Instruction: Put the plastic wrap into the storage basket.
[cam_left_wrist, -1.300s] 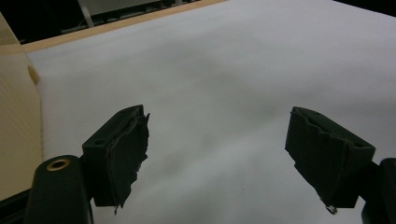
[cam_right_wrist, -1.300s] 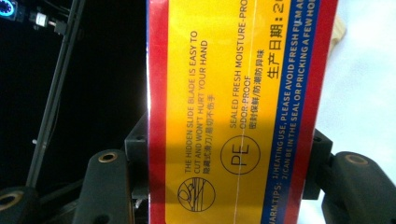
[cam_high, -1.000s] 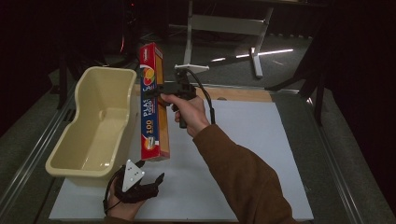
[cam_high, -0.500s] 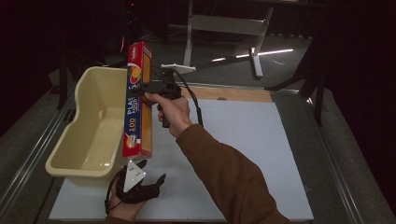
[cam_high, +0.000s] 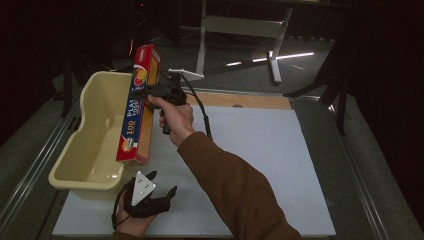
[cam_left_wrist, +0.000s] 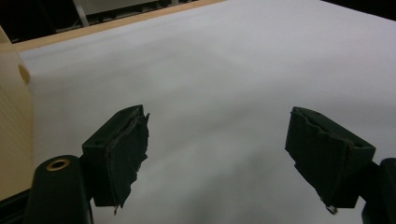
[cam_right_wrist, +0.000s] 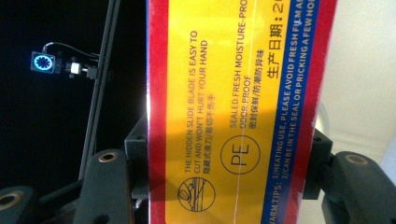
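The right tongs (cam_high: 150, 94) are clamped on a long red-and-yellow plastic-wrap box (cam_high: 137, 107), held tilted over the near rim of the cream plastic tub (cam_high: 80, 167), whose visible inside looks bare. The left tongs (cam_high: 159, 189) rest apart on the white worktop (cam_high: 260, 160), just beside the tub.

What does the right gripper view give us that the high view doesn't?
Right gripper view alone: the fine print on the box's yellow panel, such as the slide-blade note and the PE mark, and both black jaws pressed against the box's sides.

High view alone: the cream bin beside the box, the white mat, and the left gripper resting open low on the mat.

Shared: the red and yellow wrap box, clamped in the right gripper and held above the table.
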